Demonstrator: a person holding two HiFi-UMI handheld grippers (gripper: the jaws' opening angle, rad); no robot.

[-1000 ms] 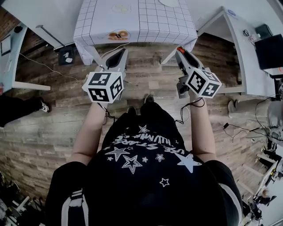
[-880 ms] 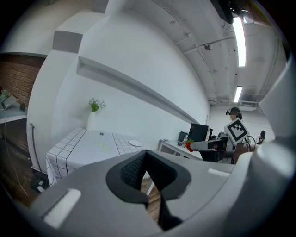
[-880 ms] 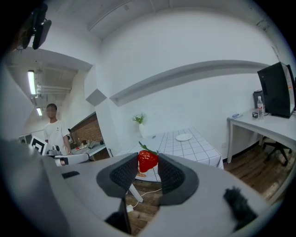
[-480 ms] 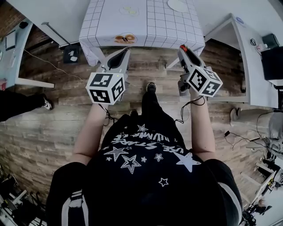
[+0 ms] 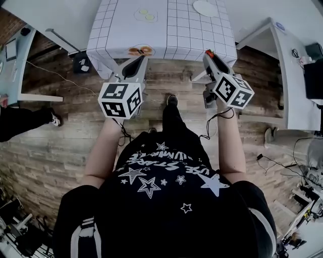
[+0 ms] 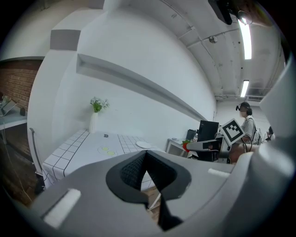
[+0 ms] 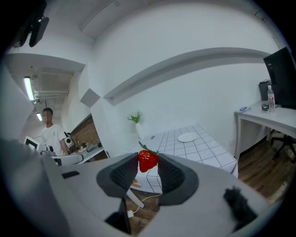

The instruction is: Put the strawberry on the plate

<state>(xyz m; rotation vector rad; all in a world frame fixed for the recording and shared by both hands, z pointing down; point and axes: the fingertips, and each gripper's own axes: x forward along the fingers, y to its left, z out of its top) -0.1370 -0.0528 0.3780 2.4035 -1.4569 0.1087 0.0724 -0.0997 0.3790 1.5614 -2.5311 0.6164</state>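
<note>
A red strawberry (image 7: 148, 160) with a green stalk sits clamped between the pads of my right gripper (image 7: 148, 165), which is shut on it. In the head view the strawberry (image 5: 207, 52) shows at the tip of the right gripper (image 5: 208, 55), just short of the table's near edge. The white plate (image 5: 204, 6) lies at the far right of the grid-cloth table (image 5: 166, 30); it also shows as the plate (image 7: 187, 137). My left gripper (image 5: 138, 59) points at the table's near edge. The left gripper (image 6: 145, 156) is shut, with nothing held.
Two yellow-green discs (image 5: 146, 14) and an orange-brown item (image 5: 140, 50) lie on the cloth. A vase with green sprigs (image 7: 137, 126) stands at the table's far end. White desks flank the wooden floor, one to the right (image 5: 282, 60) and one to the left (image 5: 15, 60).
The table has come nearer in the head view and more of its top shows. Both grippers stay in the same pose, the right one still holding the strawberry.
</note>
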